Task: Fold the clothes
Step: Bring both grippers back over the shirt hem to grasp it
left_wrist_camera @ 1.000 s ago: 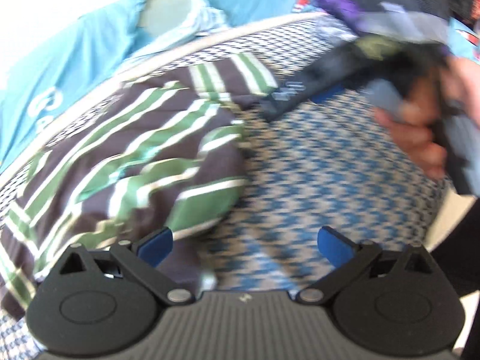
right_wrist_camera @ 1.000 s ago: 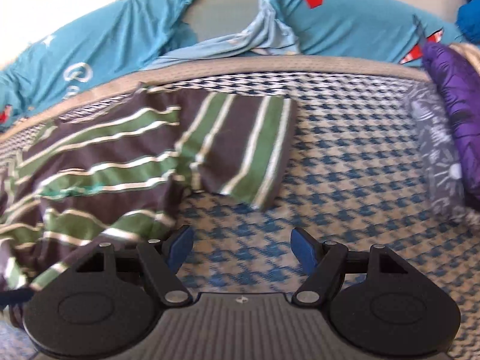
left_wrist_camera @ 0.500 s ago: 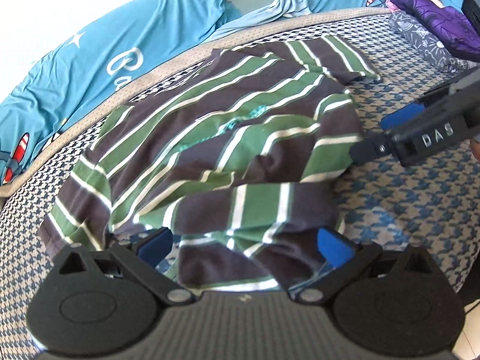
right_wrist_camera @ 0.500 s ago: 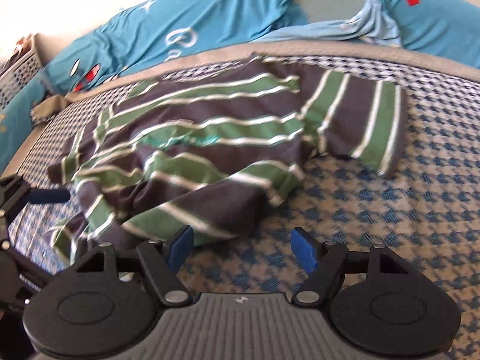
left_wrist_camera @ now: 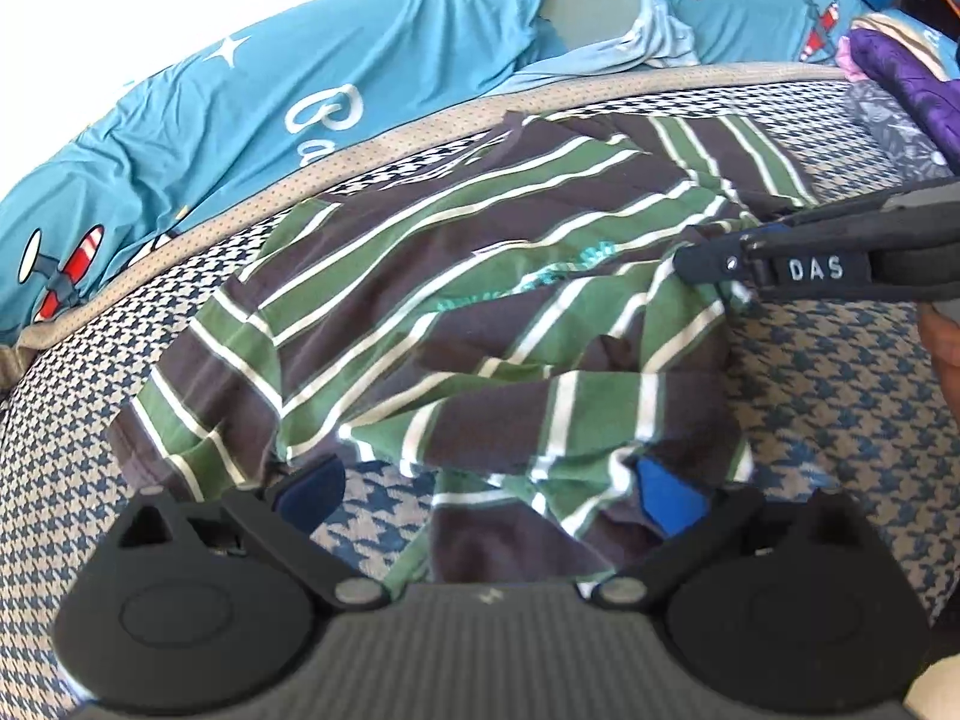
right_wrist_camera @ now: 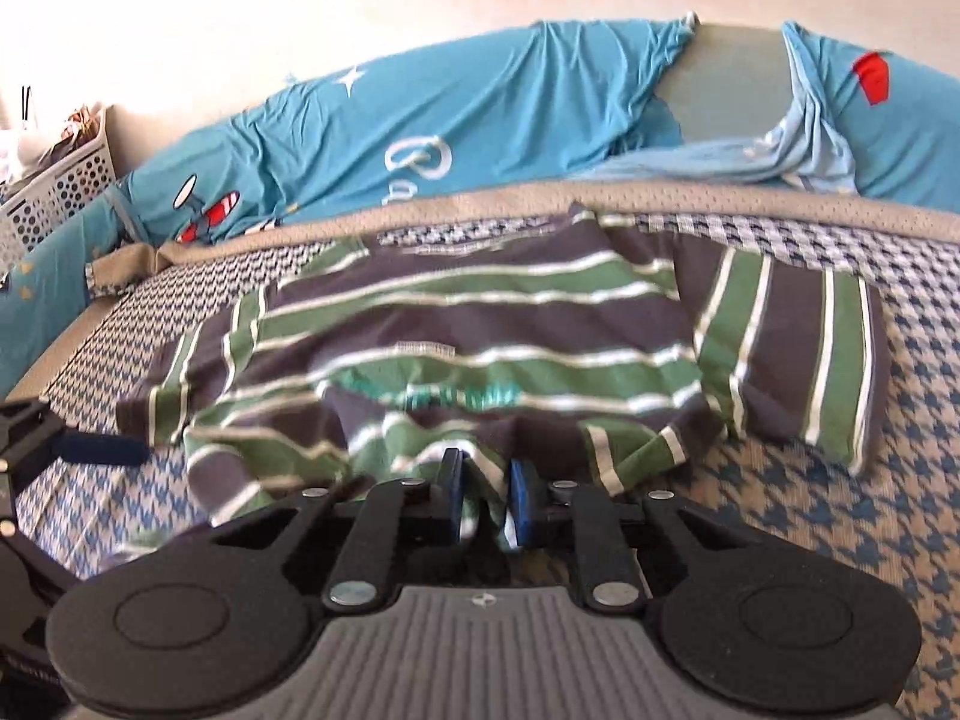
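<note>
A dark shirt with green and white stripes (left_wrist_camera: 450,276) lies crumpled on the houndstooth bed mat (left_wrist_camera: 840,420). In the left wrist view my left gripper (left_wrist_camera: 489,495) hangs open over the shirt's bunched near hem, with cloth lying between its blue pads (left_wrist_camera: 666,498). My right gripper (left_wrist_camera: 690,264) reaches in from the right onto the shirt's right side. In the right wrist view the shirt (right_wrist_camera: 480,312) spreads ahead, and the right gripper (right_wrist_camera: 486,480) is closing its jaws, with a fold of the near hem pinched between the pads. My left gripper (right_wrist_camera: 102,450) shows at the left edge.
Blue printed bedding (right_wrist_camera: 480,120) is heaped along the far edge of the mat (right_wrist_camera: 840,510). Purple and patterned clothes (left_wrist_camera: 900,78) are stacked at the far right. A white perforated basket (right_wrist_camera: 60,180) stands at the far left.
The right gripper's jaws have come together on the shirt's near hem. Both grippers have drawn in closer over the shirt, and the left one now sits above the bunched hem.
</note>
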